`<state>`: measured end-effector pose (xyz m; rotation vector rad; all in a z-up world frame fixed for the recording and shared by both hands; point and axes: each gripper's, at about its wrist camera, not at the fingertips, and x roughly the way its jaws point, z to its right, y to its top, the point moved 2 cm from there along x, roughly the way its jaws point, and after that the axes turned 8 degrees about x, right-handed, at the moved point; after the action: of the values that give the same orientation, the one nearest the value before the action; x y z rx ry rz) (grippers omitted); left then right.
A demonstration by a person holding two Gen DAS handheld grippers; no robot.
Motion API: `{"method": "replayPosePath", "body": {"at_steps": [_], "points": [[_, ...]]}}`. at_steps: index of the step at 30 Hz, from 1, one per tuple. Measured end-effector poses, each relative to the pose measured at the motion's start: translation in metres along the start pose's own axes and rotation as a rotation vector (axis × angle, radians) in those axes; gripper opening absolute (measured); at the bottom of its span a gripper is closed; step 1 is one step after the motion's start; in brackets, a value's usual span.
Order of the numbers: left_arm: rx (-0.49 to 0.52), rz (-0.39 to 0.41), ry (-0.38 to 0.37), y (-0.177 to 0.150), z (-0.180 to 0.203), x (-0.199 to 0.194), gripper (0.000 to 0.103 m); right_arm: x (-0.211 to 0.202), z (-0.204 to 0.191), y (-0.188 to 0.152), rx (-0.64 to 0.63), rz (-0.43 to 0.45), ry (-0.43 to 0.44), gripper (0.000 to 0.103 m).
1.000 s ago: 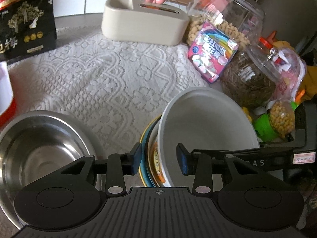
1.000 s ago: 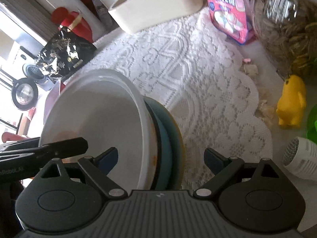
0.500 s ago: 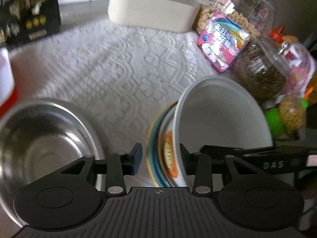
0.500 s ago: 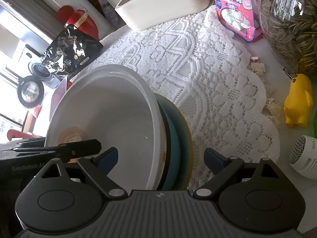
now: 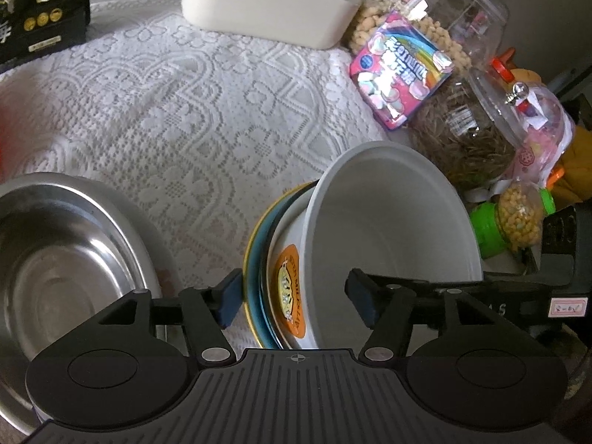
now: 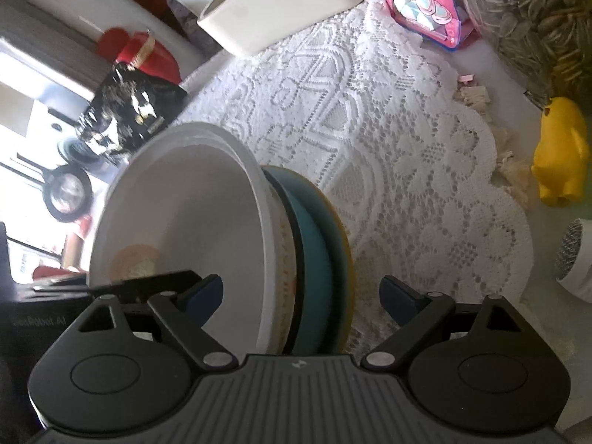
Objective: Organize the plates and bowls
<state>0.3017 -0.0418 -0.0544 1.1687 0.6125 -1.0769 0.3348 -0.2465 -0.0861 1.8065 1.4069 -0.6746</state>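
A stack of a white bowl (image 5: 388,222) with an orange label, a teal plate (image 5: 257,259) and a yellow-rimmed plate is held tilted on edge above the lace cloth. My left gripper (image 5: 292,301) straddles the stack's edge, jaws wide, one finger outside the plates and one inside the bowl. My right gripper (image 6: 301,290) straddles the opposite edge of the white bowl (image 6: 185,229) and teal plate (image 6: 314,255), jaws wide apart. A steel bowl (image 5: 55,259) sits at the left.
A cream container (image 5: 266,3), glass snack jars (image 5: 462,129), a pink candy bag (image 5: 399,70) and a black box (image 5: 40,11) ring the lace cloth (image 5: 166,111). A yellow toy (image 6: 562,151) and a white mesh object (image 6: 577,259) lie at the right.
The left gripper's jaws have widened from a narrow gap on the bowl rim to span bowl and plates. The stack has tipped more upright. The right gripper stays wide.
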Motion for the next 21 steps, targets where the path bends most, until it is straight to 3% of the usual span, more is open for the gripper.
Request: {"method": "replayPosePath", "body": {"at_steps": [8, 21], "points": [[-0.045, -0.013, -0.079, 0.003, -0.014, 0.009, 0.063, 0.003, -0.005, 0.009, -0.023, -0.038, -0.012, 0.087], [0.006, -0.059, -0.063, 0.003, -0.010, 0.017, 0.062, 0.009, 0.004, 0.003, -0.006, -0.078, 0.005, 0.086]]}}
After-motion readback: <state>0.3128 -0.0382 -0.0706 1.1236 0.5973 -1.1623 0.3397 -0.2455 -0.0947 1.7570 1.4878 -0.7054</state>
